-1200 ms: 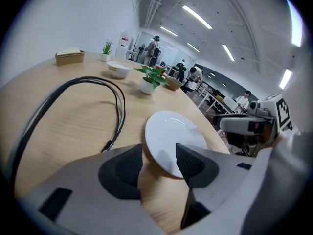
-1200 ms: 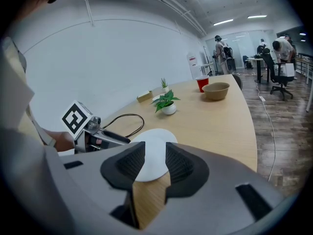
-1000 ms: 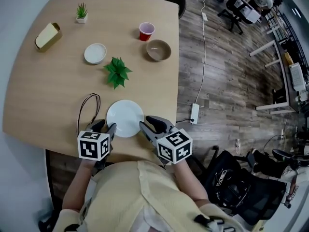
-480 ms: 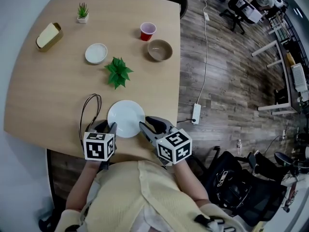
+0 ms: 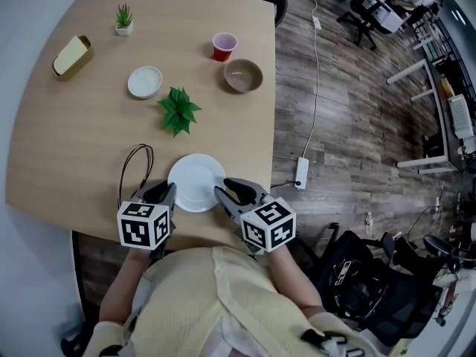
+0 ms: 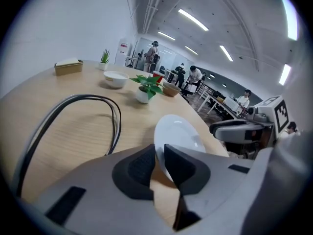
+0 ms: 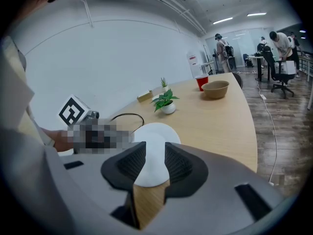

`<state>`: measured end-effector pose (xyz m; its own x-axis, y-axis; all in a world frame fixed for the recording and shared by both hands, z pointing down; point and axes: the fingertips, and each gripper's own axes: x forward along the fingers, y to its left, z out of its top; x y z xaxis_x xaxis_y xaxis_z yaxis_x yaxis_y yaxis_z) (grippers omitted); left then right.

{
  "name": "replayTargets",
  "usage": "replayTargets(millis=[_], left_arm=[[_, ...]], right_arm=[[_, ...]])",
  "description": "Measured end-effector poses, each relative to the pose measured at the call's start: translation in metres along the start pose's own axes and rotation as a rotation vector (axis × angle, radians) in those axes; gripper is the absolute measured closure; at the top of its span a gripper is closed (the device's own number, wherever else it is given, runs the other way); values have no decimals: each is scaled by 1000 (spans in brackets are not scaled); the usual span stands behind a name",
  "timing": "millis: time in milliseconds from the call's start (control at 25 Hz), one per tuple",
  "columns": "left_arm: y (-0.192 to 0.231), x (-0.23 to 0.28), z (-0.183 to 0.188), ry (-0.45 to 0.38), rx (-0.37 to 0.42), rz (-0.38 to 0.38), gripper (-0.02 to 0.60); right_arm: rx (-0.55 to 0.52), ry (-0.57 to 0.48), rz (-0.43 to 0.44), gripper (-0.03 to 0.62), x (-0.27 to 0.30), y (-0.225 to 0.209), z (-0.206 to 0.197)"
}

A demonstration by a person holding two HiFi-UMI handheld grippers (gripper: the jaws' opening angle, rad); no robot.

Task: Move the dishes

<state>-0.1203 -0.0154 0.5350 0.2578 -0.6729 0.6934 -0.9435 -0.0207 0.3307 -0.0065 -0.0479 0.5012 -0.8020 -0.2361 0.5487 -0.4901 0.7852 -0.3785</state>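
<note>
The left tool [image 6: 160, 151] has just been closing its jaws and is clamped on the left rim of the white plate [image 5: 195, 181]. The right tool [image 7: 151, 148] has its jaws apart, with the plate's right rim in the gap between them. The plate sits at the near edge of the table [image 5: 82, 125], just beside a looped black cable [image 5: 134, 162]. Farther out are a small green plant [image 5: 178, 110], a white bowl [image 5: 144, 81], a brown bowl [image 5: 243, 76] and a red cup [image 5: 222, 46].

Wooden table [image 5: 82, 132]: bowl [image 5: 243, 76], cup [image 5: 224, 47], plant [image 5: 177, 110]
</note>
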Motion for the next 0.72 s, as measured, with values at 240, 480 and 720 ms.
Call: replayTargets(millis=[240,480,720], left_arm=[[-7,-7,13,-40,-29,-68,531],[-25,-21,31,-99,-51,-161,548],[-44,-37,56,-194,-79,-257,557]], right_arm=[[11,-10,-3,465,-3,-2,1],[15,-21,5,467,-3,-1,6],[22,-45,17,467,-5,2,12]])
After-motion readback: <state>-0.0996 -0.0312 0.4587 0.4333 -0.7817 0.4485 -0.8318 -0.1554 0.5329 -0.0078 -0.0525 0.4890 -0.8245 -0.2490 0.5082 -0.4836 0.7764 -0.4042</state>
